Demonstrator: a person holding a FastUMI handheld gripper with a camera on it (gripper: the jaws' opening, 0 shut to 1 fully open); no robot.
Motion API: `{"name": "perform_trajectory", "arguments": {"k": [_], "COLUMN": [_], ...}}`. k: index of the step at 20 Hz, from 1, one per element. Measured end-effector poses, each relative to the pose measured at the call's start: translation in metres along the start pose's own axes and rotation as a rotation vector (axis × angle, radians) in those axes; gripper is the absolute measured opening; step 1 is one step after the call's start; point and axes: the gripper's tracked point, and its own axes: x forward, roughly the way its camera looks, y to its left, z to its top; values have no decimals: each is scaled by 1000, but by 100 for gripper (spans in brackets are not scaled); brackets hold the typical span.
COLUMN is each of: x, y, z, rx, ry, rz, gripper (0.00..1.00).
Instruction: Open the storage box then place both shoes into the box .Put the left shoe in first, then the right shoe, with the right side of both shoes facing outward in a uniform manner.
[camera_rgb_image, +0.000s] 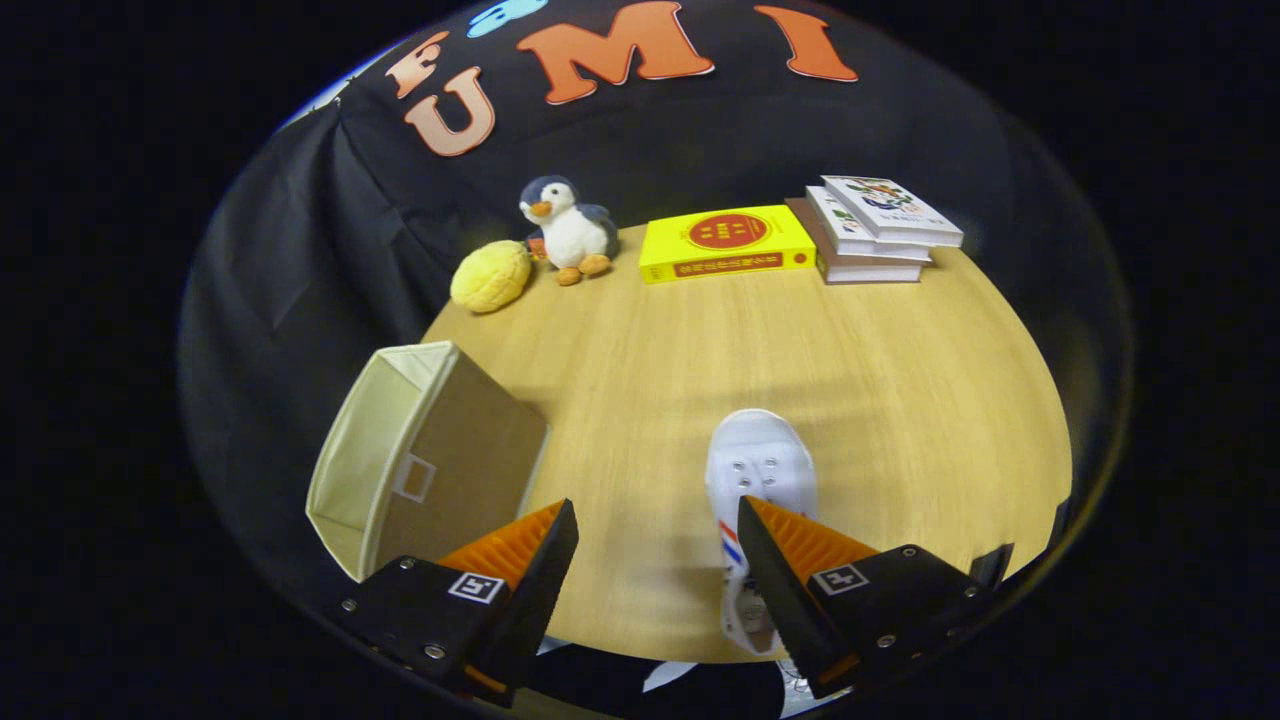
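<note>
Now: box (425, 465) sits open on table (900, 380), left of fingers | hand-held gripper (655, 545) spread wide, holding nothing | shoe (757, 480) lies by right finger, toe pointing away | step, likely: grasp shoe; next needs shifting right to straddle it | penguin (567, 230), yellow plush (491, 275), books (800, 240) far back, nothing blocking.
</note>
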Motion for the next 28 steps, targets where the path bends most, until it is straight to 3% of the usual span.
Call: {"name": "perform_trajectory", "arguments": {"k": [5, 11, 18, 25, 28], "x": [7, 28, 33, 47, 49], "y": [-63, -86, -95, -92, -86], "z": [-33, -83, -88, -72, -74], "rx": [-70, -153, -239, -143, -137], "ry": [53, 175, 194, 96, 84], "rz": [-102, -109, -126, -112, -86], "gripper": [91, 85, 76, 61, 49]}}
